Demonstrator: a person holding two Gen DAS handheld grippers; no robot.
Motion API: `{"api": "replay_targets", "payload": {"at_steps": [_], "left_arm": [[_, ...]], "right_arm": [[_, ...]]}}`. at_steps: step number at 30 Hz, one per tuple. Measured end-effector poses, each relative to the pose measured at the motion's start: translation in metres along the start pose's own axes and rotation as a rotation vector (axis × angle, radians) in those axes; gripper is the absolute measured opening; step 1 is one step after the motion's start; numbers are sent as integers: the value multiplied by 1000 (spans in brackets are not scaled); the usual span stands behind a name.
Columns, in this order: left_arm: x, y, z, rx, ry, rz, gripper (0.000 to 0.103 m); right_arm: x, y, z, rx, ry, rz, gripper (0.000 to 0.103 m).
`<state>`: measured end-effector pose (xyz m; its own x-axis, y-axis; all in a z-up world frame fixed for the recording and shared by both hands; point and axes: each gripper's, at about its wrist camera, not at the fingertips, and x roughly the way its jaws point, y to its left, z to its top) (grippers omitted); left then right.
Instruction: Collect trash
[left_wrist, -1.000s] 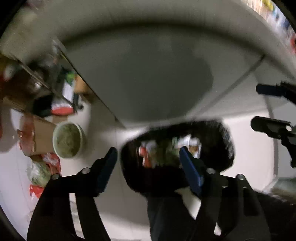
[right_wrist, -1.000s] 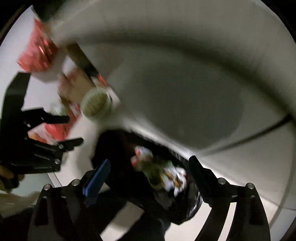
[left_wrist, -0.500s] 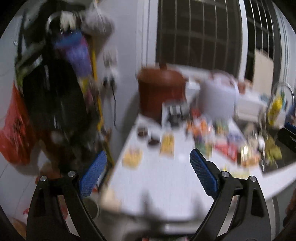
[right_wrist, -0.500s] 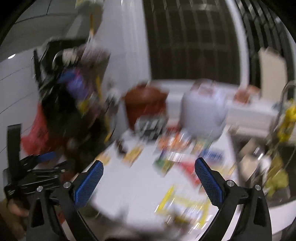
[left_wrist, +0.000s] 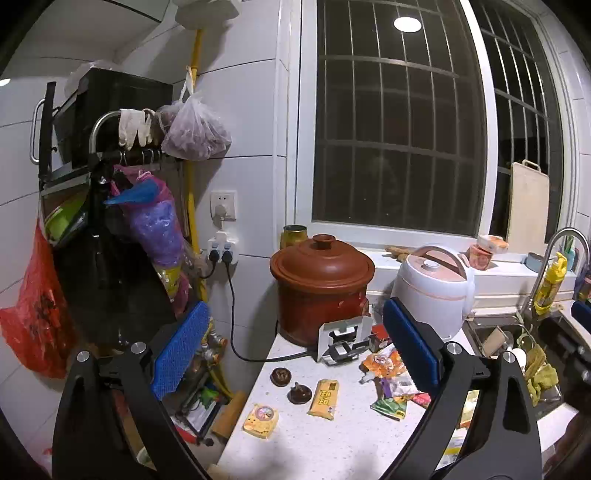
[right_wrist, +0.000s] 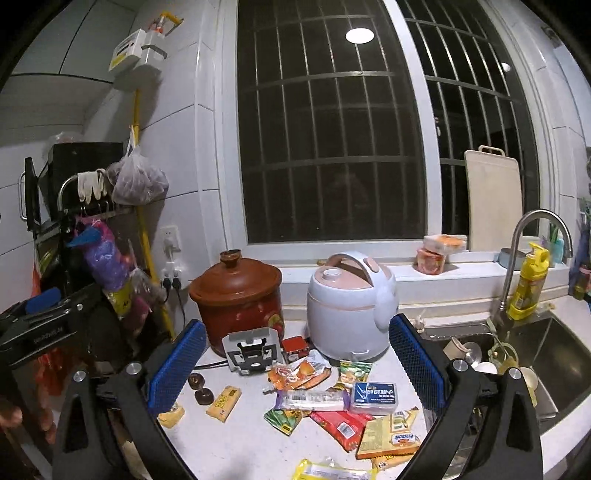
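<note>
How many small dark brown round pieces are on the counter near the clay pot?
2. One dark brown piece lies in front of the clay pot, near the counter's left edge; the second dark brown piece sits just nearer the camera, beside the yellow snack bar. Wrappers could hide more.

Clay pot left of rice cooker, both at back of counter under the window. Wrappers scattered on counter in front of them. Sink right of counter, faucet behind it.

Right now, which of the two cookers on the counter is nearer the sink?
The white rice cooker, beside the sink; the brown clay pot stands further left.
</note>
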<state>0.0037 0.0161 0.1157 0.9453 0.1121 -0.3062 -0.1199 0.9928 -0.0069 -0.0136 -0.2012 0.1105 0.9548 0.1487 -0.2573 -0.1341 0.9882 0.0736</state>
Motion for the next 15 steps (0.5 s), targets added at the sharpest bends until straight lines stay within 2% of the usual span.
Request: {"api": "replay_targets", "payload": {"at_steps": [7, 15], "left_arm": [[0, -17, -2, 28, 23, -42, 92], [8, -19, -15, 21, 89, -57, 92]], "right_arm": [[-3, 5, 0, -16, -9, -20, 98], [4, -6, -10, 16, 65, -45, 98]]}}
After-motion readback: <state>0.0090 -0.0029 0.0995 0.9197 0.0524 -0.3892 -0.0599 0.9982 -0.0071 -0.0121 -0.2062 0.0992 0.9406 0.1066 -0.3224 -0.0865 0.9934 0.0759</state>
